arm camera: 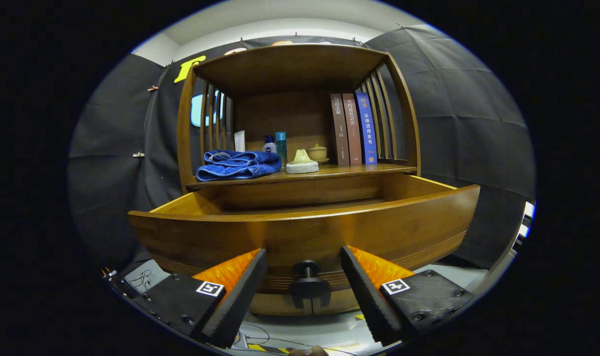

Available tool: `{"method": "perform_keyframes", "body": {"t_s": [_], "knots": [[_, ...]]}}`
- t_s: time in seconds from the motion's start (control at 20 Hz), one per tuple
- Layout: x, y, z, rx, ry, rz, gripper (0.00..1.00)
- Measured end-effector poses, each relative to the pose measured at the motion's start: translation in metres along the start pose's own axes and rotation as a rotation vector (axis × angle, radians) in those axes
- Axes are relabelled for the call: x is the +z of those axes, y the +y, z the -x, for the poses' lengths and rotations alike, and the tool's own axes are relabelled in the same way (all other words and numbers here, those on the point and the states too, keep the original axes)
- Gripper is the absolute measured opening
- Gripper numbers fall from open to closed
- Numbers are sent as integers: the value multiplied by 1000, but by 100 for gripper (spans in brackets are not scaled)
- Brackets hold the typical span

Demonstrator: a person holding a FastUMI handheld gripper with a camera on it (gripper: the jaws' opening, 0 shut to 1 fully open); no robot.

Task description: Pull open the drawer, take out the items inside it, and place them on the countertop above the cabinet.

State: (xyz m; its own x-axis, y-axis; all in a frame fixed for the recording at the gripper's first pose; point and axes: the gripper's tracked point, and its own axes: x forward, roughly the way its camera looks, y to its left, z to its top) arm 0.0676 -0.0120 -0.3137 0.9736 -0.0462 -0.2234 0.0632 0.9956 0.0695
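The wooden drawer point(304, 232) stands pulled out from the cabinet, its curved front facing me; from this low angle its inside is hidden. A dark round knob point(307, 279) on the drawer front sits between the fingers of my gripper point(303, 262), which is open and touches nothing, one finger on each side of the knob with a gap. Above the drawer lies the countertop point(349, 170), carrying a folded blue towel point(236, 165) and a small pale dish point(302, 163).
On the countertop also stand two small bottles point(276, 144), a lidded pot point(318, 152) and three upright books point(353, 128) at the right. Slatted side rails and a top shelf point(290, 59) enclose that space. Cables lie on the floor below the cabinet.
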Motion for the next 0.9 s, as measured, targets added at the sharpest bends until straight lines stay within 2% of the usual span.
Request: {"method": "perform_keyframes", "body": {"t_s": [0.45, 0.9], "knots": [[22, 7, -87, -3, -30, -34, 100], [27, 11, -141, -5, -6, -33, 100]]}}
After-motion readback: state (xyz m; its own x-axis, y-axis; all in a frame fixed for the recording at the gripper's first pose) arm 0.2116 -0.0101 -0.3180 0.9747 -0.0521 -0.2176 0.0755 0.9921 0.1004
